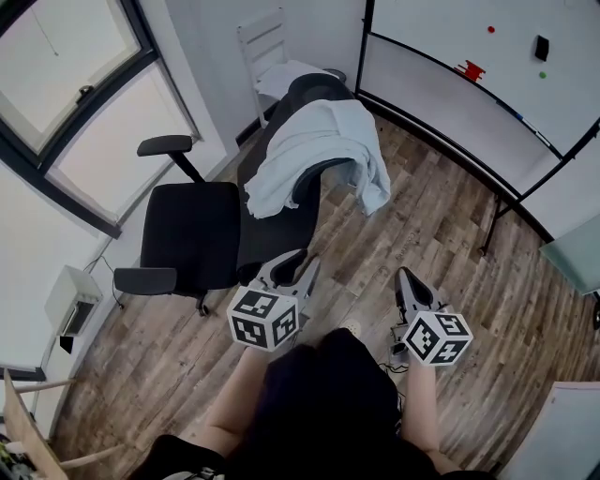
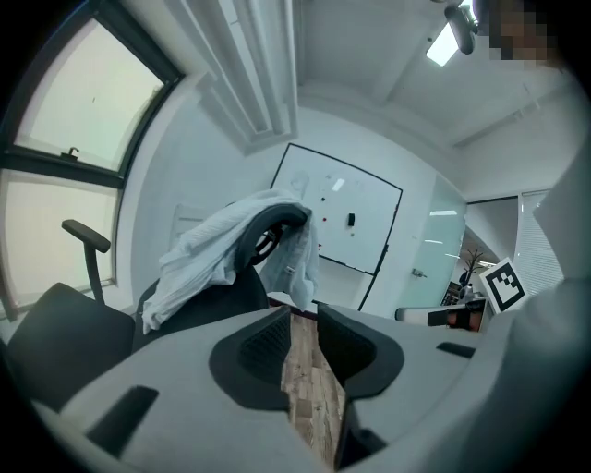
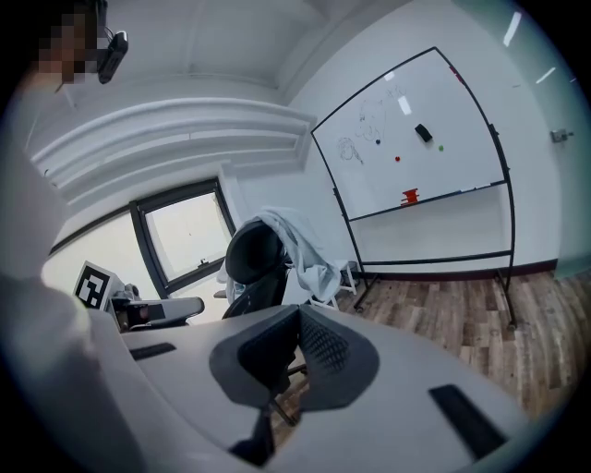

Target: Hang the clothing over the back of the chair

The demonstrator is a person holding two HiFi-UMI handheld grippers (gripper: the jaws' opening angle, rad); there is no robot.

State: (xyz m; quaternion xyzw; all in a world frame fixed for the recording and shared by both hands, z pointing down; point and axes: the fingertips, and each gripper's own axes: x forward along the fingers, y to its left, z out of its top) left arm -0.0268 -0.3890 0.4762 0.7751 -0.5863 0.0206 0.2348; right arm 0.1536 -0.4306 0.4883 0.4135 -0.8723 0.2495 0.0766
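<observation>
Fig.: office / mtg room. The setting is indicated by a black swivel chair (image 1: 187, 234) w/ armrests, and by a whiteboard (image 1: 441, 28) mounted on a dark-framed stand, to which coloured magnets (image 1: 490, 29) & an eraser (image 1: 542, 47) are attached. Large dark-framed windows (image 1: 56, 56) are set in white walls; a wood-look plank floor (image 1: 441, 234) is laid throughout. A glazed partition (image 2: 445, 242) & a ceiling light (image 2: 443, 44) are shown in the left gripper view.

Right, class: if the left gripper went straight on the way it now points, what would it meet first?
Probably the black chair, at the rear of its backrest just below the draped pale clothing. The left gripper aims there; depth is unclear, so the cloth's hanging edge might come first.
</observation>
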